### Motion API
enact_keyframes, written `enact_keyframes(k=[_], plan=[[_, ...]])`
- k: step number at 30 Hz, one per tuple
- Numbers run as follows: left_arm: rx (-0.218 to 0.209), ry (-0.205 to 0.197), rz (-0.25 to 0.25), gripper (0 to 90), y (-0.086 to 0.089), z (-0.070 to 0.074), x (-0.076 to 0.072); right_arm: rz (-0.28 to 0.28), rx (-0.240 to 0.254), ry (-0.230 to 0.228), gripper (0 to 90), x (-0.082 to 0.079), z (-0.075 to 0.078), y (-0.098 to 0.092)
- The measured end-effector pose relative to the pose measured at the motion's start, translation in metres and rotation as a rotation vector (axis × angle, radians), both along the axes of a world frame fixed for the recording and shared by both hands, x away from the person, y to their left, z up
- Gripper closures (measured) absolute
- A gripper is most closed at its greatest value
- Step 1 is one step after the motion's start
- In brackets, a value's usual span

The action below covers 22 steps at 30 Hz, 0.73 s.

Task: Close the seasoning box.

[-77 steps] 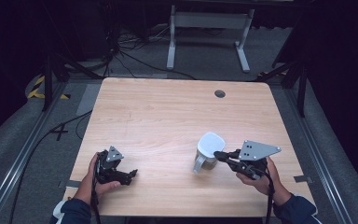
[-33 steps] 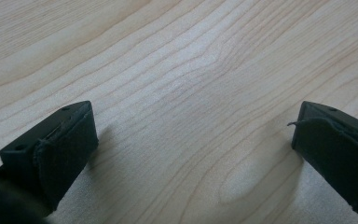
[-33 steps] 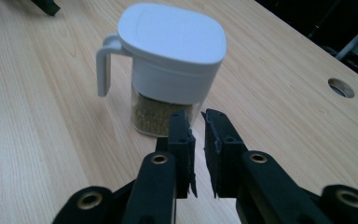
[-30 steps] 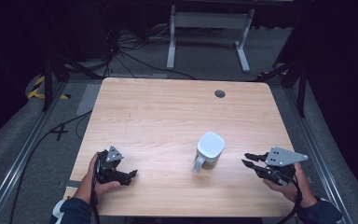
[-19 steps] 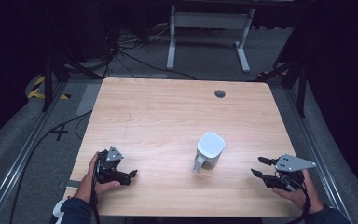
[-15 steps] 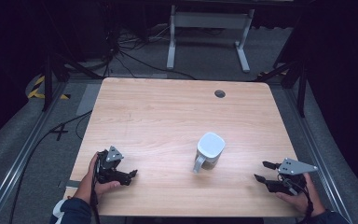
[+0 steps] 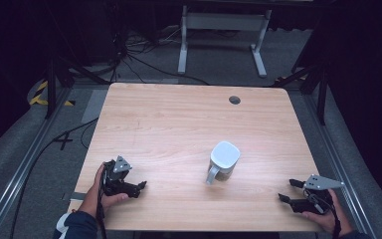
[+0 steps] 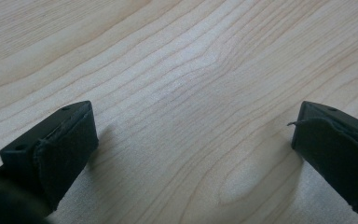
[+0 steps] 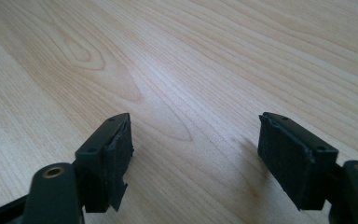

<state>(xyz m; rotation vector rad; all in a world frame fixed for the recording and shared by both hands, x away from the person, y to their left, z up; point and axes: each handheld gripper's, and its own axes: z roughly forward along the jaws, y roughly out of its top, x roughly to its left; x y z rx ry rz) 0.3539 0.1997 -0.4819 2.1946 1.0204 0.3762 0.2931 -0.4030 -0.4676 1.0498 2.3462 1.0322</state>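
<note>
Left tongs (image 7: 140, 186) apart, empty, low over worktop (image 7: 179, 124) near front-left corner. Right tongs (image 7: 287, 190) apart, empty, near front-right edge. White mug (image 7: 224, 161) upright between them, nearer right, untouched. Judged: resting pause; next grasp needs reach to mug.

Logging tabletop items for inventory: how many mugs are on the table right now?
1. A single white mug stands right of centre on the wooden table, handle toward the person, apart from both grippers. Nothing on the table could hide another.
</note>
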Motion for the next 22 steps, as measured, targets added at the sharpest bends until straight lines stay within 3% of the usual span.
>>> enact_keyframes(k=[22], plan=[[0.001,-0.002,-0.007,0.3,0.0002,0.0001,0.0009,0.001,0.0,0.002,25.0,0.0006,0.0,0.0002]])
